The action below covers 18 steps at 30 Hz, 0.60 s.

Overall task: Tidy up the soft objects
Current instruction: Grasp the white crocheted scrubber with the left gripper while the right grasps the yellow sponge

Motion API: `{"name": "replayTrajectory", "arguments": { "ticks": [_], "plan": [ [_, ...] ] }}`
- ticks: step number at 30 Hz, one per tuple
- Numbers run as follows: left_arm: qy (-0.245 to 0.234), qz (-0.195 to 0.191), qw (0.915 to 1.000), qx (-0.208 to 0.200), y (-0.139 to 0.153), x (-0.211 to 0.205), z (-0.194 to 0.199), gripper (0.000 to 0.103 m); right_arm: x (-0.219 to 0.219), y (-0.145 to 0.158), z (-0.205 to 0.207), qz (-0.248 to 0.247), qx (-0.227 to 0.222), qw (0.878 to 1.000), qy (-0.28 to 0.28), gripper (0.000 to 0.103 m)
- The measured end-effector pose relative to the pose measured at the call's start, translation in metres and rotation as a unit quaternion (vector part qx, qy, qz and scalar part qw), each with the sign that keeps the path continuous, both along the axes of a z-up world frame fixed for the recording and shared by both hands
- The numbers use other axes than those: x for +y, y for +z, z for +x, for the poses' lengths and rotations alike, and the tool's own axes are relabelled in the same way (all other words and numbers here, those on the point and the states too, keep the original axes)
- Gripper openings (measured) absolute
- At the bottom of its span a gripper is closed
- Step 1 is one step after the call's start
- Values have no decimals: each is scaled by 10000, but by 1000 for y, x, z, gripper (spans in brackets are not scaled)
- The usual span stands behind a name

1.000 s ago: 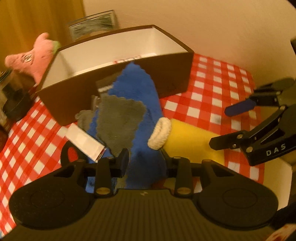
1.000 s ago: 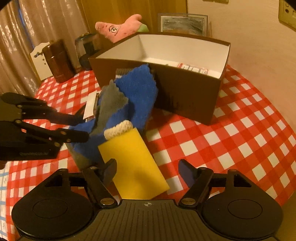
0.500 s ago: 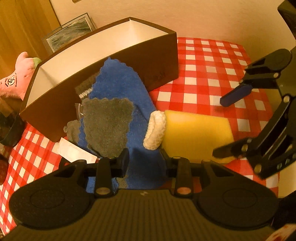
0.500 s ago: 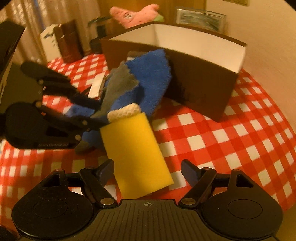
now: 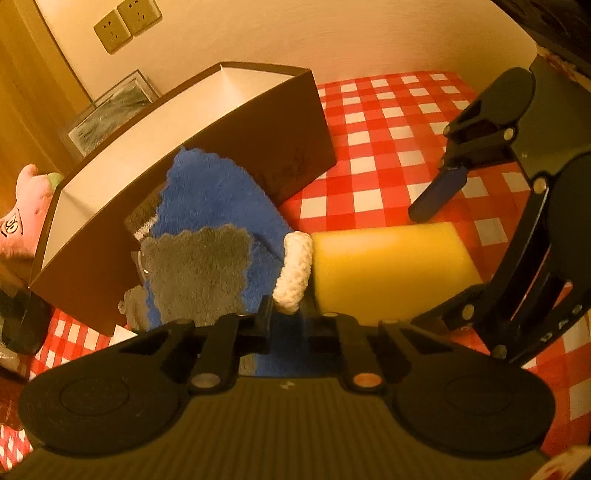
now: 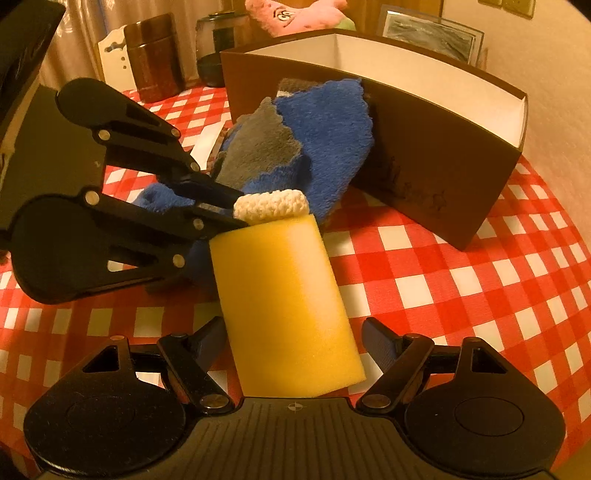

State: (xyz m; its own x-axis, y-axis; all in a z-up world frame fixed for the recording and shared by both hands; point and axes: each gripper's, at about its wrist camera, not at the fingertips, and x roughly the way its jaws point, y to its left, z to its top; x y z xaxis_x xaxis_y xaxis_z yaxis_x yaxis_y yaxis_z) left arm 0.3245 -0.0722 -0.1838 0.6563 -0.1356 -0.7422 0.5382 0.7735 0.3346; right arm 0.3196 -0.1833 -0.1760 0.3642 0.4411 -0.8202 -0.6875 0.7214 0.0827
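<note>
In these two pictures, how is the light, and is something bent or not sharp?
Left wrist view: warm yellow light, brown box bowed by the fisheye, corners dark. Right wrist view: same yellow cast, yellow sponge sharp with a pale glare patch, checked cloth curving at the edges.

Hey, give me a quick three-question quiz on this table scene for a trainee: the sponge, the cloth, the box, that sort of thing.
1. Multiple choice: the white knitted ring lies right against the end of: A) the yellow sponge B) a glass bottle C) a metal spoon.
2. True or false: the blue fleecy cloth lies inside the brown box.
3. Fill in: behind the box sits a ____ plush toy.

Key: 1 A. 2 False, it leans on the box's outer wall. 3 pink.
</note>
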Motion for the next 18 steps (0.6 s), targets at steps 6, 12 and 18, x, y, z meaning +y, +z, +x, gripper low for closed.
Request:
{"name": "replayTrajectory", "arguments": {
  "ticks": [6,12,18],
  "plan": [
    [357,-299,9989,-63,13,14,-9,11,-1,1,-3,11,-57,10000,30,80],
    [986,-683,9926,199,25,38,-18,11,2,2,-2,14,-88,9999,56,80],
    [1512,-1003,9825,431,26,54,-24,11,8,1,0,9,-120,9999,121,80]
  ]
}}
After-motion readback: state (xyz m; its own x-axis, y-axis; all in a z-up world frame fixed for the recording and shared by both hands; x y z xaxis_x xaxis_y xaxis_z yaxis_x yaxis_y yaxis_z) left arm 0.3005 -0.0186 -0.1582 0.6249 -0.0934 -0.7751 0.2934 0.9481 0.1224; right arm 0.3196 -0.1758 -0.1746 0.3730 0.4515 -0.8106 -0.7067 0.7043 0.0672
